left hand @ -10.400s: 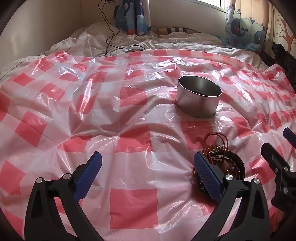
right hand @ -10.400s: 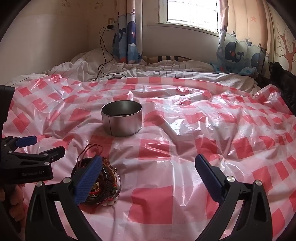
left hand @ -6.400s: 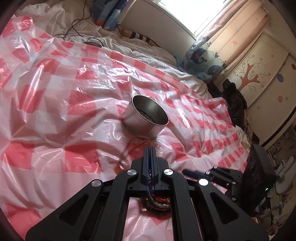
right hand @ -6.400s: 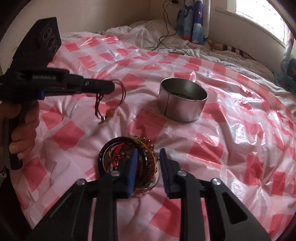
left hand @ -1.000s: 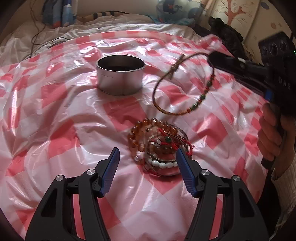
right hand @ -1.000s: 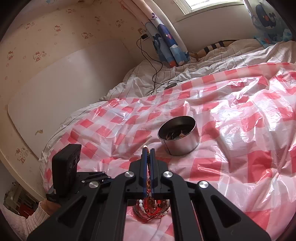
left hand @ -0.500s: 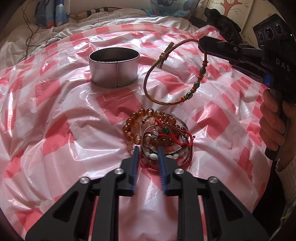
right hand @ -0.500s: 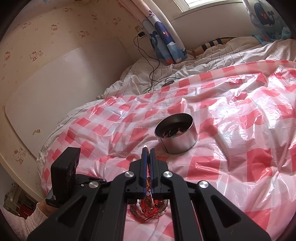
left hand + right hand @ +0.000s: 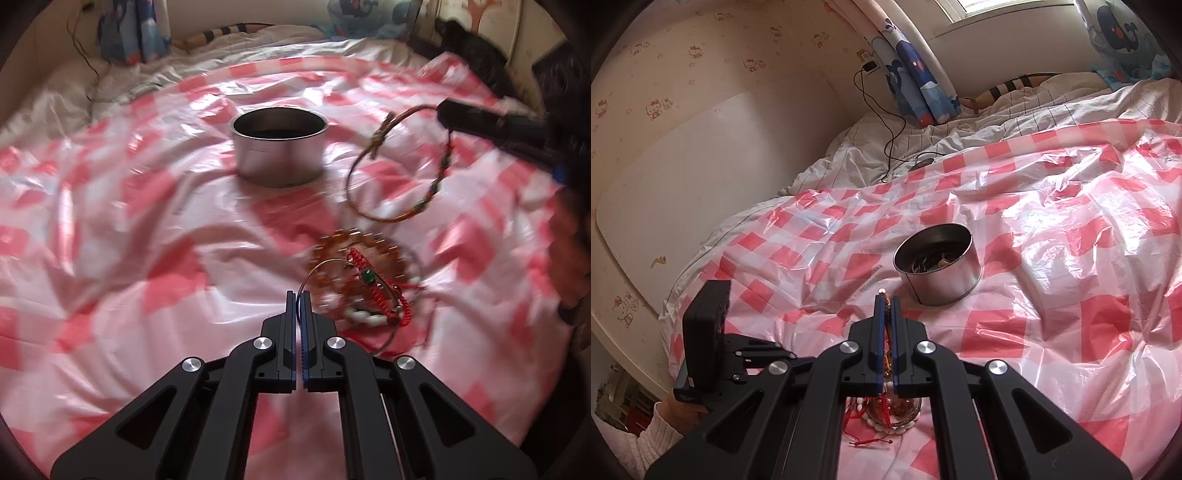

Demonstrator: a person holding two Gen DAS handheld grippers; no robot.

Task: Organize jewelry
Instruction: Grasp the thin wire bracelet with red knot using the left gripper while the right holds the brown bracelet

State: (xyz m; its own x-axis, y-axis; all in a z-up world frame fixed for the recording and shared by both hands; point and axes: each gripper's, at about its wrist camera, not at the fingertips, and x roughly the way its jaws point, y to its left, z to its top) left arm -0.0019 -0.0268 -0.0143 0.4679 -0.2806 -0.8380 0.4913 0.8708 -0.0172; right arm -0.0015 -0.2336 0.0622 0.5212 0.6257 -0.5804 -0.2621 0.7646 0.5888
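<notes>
A thin wire bangle with red cord [image 9: 354, 280] was pinched in the closed left gripper [image 9: 299, 295], lifted off the jewelry pile [image 9: 365, 273]. A braided bracelet [image 9: 402, 162] was clamped in the closed right gripper [image 9: 885, 301], hanging beside the metal tin [image 9: 279, 147] on the checkered sheet [image 9: 147, 221].

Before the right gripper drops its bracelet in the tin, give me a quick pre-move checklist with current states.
1. Right gripper shut on the braided bracelet: ok, the loop hangs from its tips.
2. Metal tin upright and open-topped: ok.
3. Room in the tin: ok, only a few pieces lie at the bottom.
4. Bracelet above the tin: not ok, it hangs beside it, over the checked plastic sheet.
5. Left gripper shut on the thin wire bangle: cannot tell, blurred.
6. Jewelry pile free of the lifted bangle: cannot tell.
</notes>
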